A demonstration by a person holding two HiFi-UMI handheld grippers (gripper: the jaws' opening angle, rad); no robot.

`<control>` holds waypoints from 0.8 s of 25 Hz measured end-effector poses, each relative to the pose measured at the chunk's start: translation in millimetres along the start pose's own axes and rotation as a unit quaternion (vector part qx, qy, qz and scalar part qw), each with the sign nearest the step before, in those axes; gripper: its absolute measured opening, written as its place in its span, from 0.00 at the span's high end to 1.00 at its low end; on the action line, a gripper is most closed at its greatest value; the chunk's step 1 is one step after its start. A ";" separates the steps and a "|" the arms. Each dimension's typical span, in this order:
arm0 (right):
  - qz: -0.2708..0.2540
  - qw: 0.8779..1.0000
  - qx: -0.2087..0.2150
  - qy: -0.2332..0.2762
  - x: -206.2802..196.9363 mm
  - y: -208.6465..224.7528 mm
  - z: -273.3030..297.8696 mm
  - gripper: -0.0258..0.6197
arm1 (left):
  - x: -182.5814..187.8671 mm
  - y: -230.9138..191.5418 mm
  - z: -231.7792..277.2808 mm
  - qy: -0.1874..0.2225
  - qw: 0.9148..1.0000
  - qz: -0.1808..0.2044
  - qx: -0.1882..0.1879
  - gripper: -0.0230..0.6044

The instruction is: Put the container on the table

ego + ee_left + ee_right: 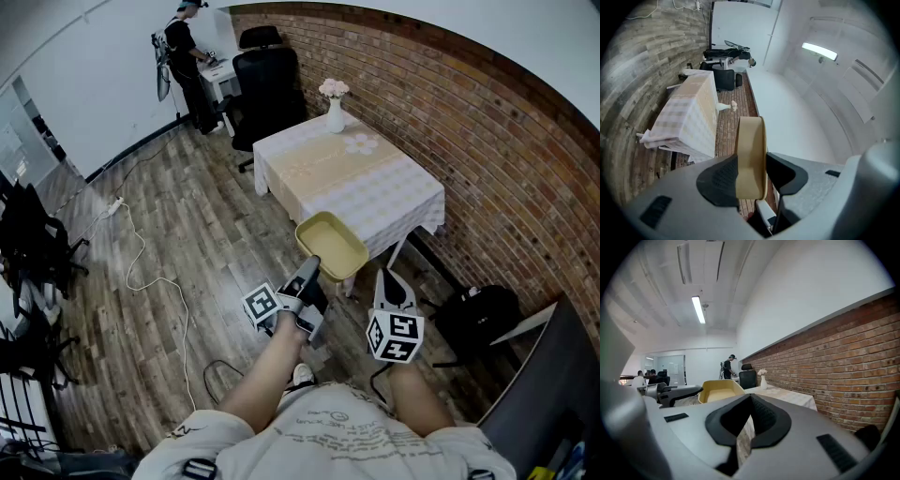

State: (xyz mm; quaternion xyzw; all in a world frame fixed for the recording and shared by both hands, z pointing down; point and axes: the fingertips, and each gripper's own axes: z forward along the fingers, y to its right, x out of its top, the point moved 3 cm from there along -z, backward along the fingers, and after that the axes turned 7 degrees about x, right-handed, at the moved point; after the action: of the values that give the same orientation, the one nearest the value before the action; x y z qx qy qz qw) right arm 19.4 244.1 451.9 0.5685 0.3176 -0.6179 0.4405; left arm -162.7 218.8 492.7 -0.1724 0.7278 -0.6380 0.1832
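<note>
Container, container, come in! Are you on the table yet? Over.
Left tool shut on the container. Right tool shut, empty. Container in the air, short of the table. Vase at the far end, not in the way.

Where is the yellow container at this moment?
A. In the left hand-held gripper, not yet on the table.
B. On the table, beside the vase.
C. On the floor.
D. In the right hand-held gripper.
A: the left hand-held gripper clamps the rim of the container, in the air short of the table.
</note>
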 end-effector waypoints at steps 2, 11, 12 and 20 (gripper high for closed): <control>0.001 1.000 -0.001 -0.002 -1.3 -2.3 -2.7 0.96 | -0.5 1.5 -2.9 -0.001 1.000 -0.001 0.001 0.65; 0.024 0.999 -0.022 0.010 -5.9 3.1 -10.4 0.96 | -6.3 -0.4 -3.6 -0.011 1.000 -0.007 0.002 0.65; 0.025 0.999 -0.025 0.009 -6.7 3.7 -10.2 0.96 | -5.7 -1.3 -2.8 -0.013 1.000 -0.008 0.002 0.65; 0.026 0.999 -0.036 0.004 -9.9 5.0 1.4 0.96 | 3.2 -8.5 10.7 -0.027 1.000 -0.013 0.004 0.65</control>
State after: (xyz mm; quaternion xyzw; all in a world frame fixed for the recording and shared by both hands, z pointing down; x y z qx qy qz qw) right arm 22.9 242.6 462.5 0.5625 0.3264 -0.5921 0.4759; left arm -160.2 206.9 499.7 -0.1983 0.7177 -0.6384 0.1949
